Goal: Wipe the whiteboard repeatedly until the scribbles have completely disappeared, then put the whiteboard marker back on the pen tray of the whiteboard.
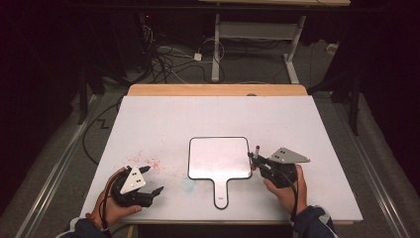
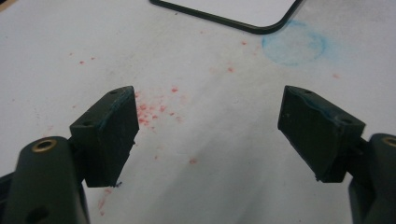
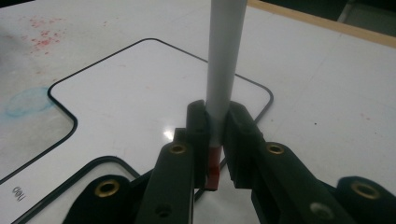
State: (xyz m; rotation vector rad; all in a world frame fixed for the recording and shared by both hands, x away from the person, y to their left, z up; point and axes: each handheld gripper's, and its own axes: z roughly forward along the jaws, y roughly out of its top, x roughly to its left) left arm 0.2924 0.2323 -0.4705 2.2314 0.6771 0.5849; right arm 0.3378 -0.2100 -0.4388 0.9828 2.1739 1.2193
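The slim white marker with a red end (image 3: 226,56) stands upright between the jaws of the right claw (image 3: 215,135), which is clenched on its lower part, so the white barrel rises above the pads and the red end pokes out just below them. In the high view the same marker (image 1: 256,151) shows as a short stick topped in red at the tip of the right claw (image 1: 255,159), just beside the right edge of the small white paddle-shaped board with a black rim and a short handle (image 1: 219,157). That board lies flat near the middle of the white counter (image 1: 208,116), its handle pointing toward the person. In the right gripper view the marker hangs over the board's (image 3: 140,93) surface, and whether it touches the board cannot be told. The left claw (image 1: 157,190) sits well apart from the marker, near the counter's front left, held in the left hand (image 1: 116,198); its jaws are released and stand wide with nothing between them (image 2: 210,135). Around it lies a scatter of red specks (image 2: 149,112), and a faint blue ring-shaped smudge (image 2: 293,44) sits just off the board's rounded corner (image 2: 261,25).
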